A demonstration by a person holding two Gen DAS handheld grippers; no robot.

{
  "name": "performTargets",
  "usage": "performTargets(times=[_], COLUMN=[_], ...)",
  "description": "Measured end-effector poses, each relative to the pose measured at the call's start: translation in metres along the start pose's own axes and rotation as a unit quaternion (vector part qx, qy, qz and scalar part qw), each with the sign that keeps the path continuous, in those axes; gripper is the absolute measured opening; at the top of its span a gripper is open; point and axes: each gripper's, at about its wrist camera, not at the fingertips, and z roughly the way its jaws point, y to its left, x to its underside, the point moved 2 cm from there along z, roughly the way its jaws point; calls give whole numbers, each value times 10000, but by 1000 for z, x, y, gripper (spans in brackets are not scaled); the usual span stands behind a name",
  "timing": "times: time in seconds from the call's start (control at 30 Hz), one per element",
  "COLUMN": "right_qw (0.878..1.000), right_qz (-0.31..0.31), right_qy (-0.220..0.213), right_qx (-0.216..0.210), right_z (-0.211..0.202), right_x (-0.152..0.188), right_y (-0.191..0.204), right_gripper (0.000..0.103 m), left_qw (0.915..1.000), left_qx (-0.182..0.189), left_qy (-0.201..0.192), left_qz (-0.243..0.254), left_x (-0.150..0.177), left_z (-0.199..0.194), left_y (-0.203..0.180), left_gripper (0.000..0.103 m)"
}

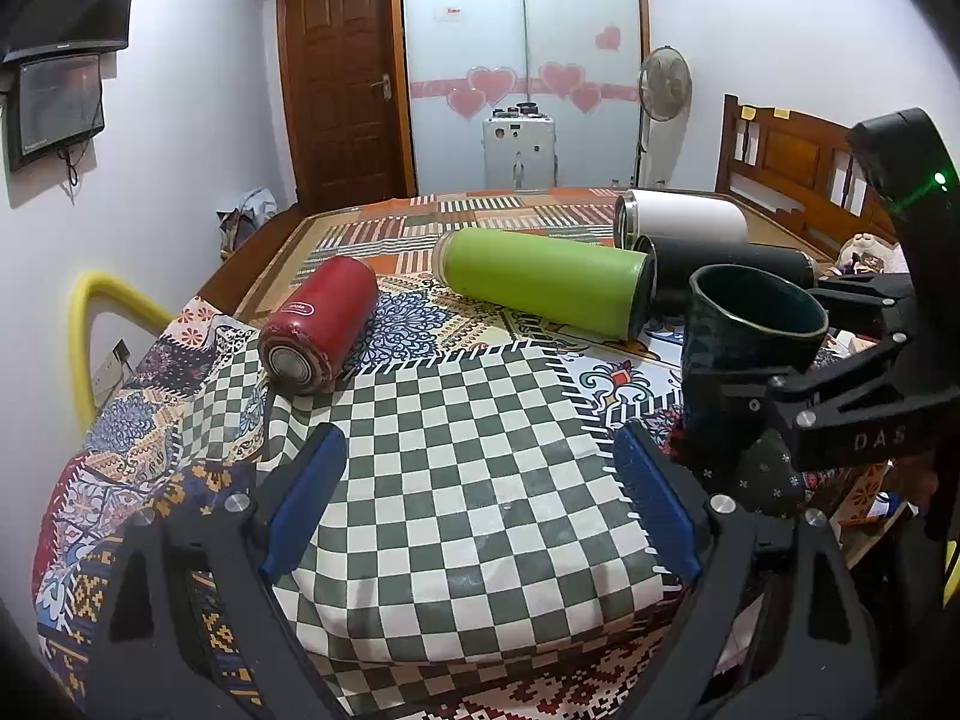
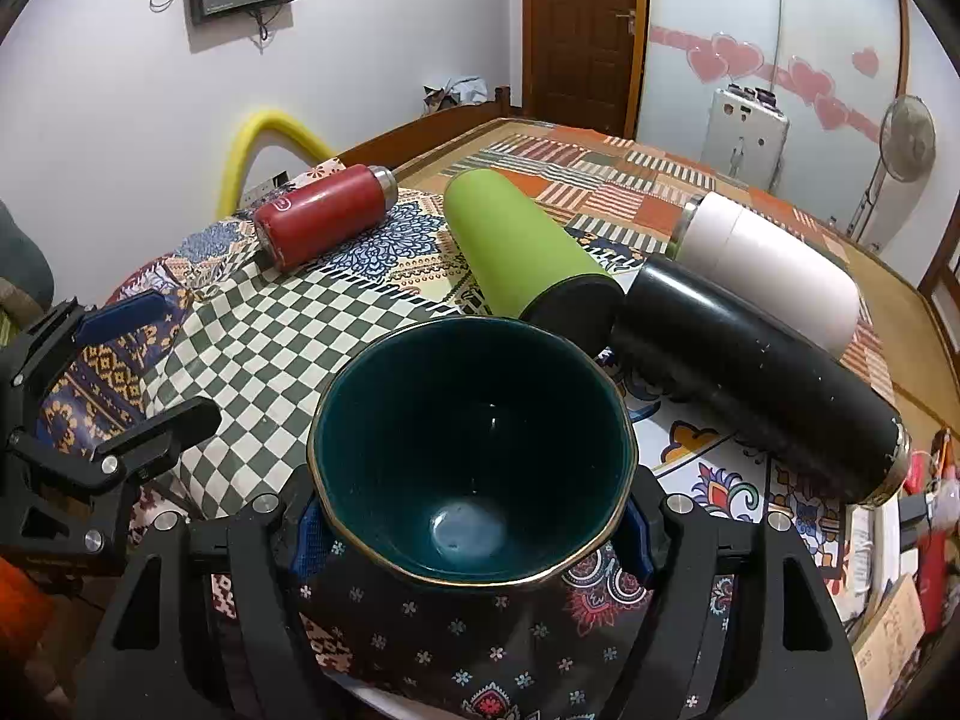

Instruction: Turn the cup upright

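we are gripping the dark cup (image 2: 474, 450) upright in our closed right gripper (image 2: 474, 531); next, setting it down on the cloth (image 1: 468, 450). our left gripper (image 1: 480, 498) is hanging wide open, empty.

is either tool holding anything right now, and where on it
The right tool grips the dark green cup by its lower sides, mouth facing up. The left tool is open and holds nothing.

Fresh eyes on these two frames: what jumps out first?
The dark teal cup, mouth up, clamped in the right gripper at the near edge of the patterned cloth. Behind it lie four flasks on their sides: red far left, green, black and white to the right. The left gripper is open and empty.
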Motion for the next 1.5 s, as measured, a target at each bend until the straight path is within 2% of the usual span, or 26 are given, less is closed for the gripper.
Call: performTargets(times=[0.27, 0.47, 0.67, 0.87, 1.0, 1.17, 1.27, 1.33, 1.5], right_qw=[10000, 9995, 9935, 9793, 9686, 9550, 9491, 9446, 9352], right_qz=[11, 187, 433, 567, 672, 808, 857, 889, 934], right_qy=[17, -263, -1051, -1904, -2342, -2781, -2936, -3038, -3223], right_qx=[-3, -5, 112, 376, 492, 647, 748, 866, 1128], right_z=[-4, -36, -105, -175, -205, -231, -240, -244, -249], right_x=[4, 11, 15, 25, 32, 43, 50, 55, 62], right_y=[-1, -1, -1, 7, 17, 23, 28, 30, 35], right_gripper=[71, 72, 72, 73, 73, 74, 80, 91, 103], left_qw=[9998, 9987, 9948, 9868, 9799, 9720, 9685, 9673, 9656], left_qx=[22, 38, 95, 154, 222, 73, 26, 51, 52], left_qy=[-144, -484, -1000, -1600, -1976, -2339, -2479, -2527, -2592], left_qz=[-117, -130, -171, -190, -185, -190, -211, -230, -228], left_x=[-8, -21, -34, -43, -45, -42, -38, -36, -32], left_z=[-16, -51, -100, -154, -187, -214, -225, -229, -234], left_y=[-2, -13, -30, -52, -62, -70, -73, -74, -78], left_gripper=[91, 91, 91, 92, 92, 92, 96, 97, 101])
